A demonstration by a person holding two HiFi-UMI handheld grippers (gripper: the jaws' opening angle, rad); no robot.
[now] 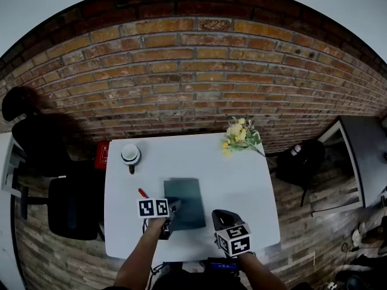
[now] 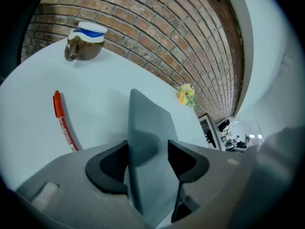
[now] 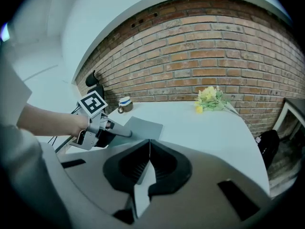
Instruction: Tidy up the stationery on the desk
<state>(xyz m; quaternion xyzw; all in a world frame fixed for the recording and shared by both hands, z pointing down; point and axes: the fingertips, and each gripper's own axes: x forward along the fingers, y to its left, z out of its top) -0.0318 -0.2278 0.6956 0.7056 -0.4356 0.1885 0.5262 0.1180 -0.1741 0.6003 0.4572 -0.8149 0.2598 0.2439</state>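
One notebook (image 2: 148, 116) between left tongs (image 2: 147, 151)

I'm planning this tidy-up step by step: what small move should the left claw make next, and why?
Probably slide the left claw back off the notebook and turn toward the red pen. Its jaws stand wide apart around the notebook's edge, apparently not clamped on it, so the notebook looks released, and the pen lies loose on the table just beside it.

A brown mug (image 2: 85, 49) (white-topped) stands at the desk's (image 1: 242, 186) far left, yellow flowers (image 1: 239, 136) at its far right. Behind runs a brick wall (image 1: 193, 71); a black bag (image 1: 300, 161) sits on the floor (image 1: 326, 240).
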